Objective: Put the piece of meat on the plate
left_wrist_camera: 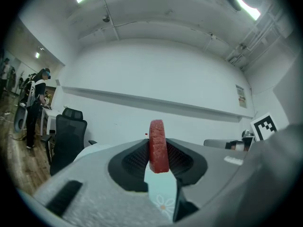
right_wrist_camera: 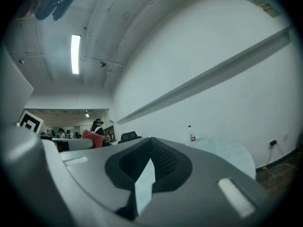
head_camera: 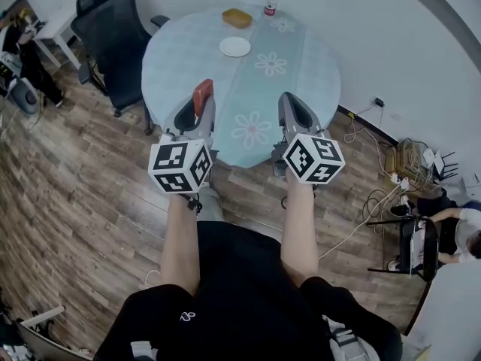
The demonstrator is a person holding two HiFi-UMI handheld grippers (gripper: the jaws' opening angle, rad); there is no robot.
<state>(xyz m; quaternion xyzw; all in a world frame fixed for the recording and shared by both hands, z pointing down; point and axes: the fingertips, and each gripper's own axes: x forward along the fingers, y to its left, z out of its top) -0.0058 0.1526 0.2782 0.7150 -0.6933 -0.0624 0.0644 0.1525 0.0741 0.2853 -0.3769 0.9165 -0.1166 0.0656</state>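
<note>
I note the table straight ahead, with the plate on its far half. Behind the plate, at the far rim, lies a small block, and the bottle stands just right of it. A chair stands left of the table. Over the near edge sit the left gripper and, to its right, the right gripper, both well apart from the plate. The piece of meat stands on edge between the left gripper's jaws.

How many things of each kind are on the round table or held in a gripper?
plate: 1
bottle: 1
orange-brown block: 1
piece of meat: 1
Total: 4
</note>
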